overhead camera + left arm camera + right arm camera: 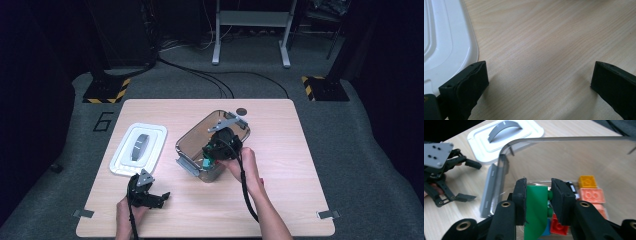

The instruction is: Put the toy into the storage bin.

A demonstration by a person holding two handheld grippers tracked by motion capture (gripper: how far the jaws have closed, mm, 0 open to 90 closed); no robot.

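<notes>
Ok, high view: right tongs point(209, 156) are down inside the clear bin point(186, 142) mid-desk point(280, 150), lid point(138, 148) lying off to the left. Left tongs point(161, 196) rest near the front edge, spread, nothing between them.

Left gripper view: jaws wide apart over bare wood, lid corner just beside one jaw. I'd leave that hand parked.

Right gripper view: tongs pinching the green brick point(535, 205) w/ both pads flat on its sides, above the orange bricks point(591, 195) and a red brick point(557, 226). My call: lift straight up, keep squeeze steady, clear the bin wall before going sideways, else brick may clip the rim.
</notes>
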